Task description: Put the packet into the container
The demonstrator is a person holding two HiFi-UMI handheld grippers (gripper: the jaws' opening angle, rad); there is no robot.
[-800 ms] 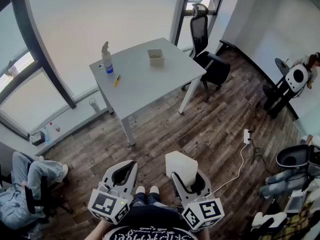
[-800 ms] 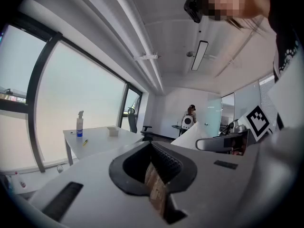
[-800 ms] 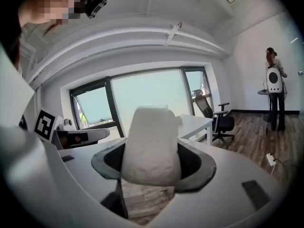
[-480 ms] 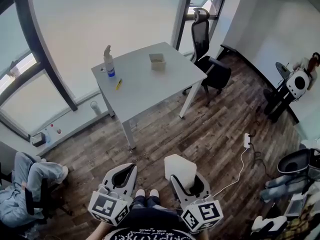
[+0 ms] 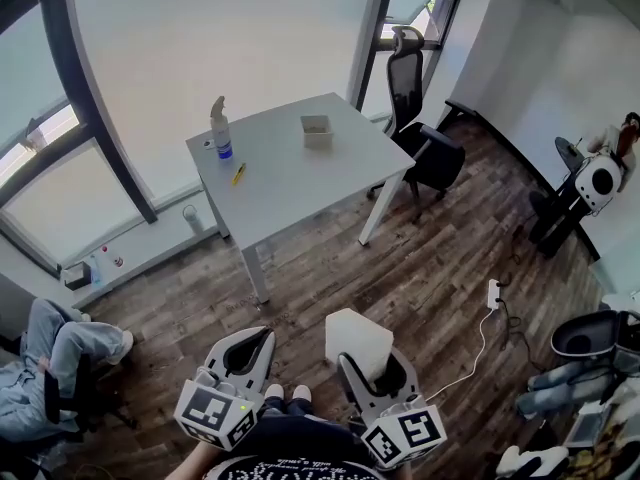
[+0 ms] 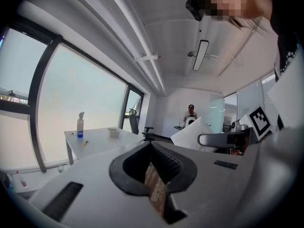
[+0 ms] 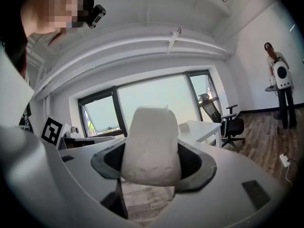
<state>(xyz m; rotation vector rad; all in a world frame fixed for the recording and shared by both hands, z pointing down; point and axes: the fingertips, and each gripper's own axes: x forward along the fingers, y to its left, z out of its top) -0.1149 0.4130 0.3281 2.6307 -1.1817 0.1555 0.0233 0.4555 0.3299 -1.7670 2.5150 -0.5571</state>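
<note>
Since the earlier frame, the grey table (image 5: 290, 173) drifts slightly down-frame in the head view and both grippers sit lower. The right gripper (image 5: 370, 358) grips the white packet (image 5: 358, 333), jaws spread wide around it. The left gripper (image 5: 260, 336) has its jaws together and is empty. The small open container (image 5: 316, 130) stands on the table, well apart from the packet. Judgement: approach the table, hold the grip firm, bring the packet over the container's mouth before releasing, and stay clear of the spray bottle (image 5: 218, 128).

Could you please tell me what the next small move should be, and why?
Probably step toward the table: the right gripper is clamped on the white packet, but the container stands on that table, well across the floor.
</note>
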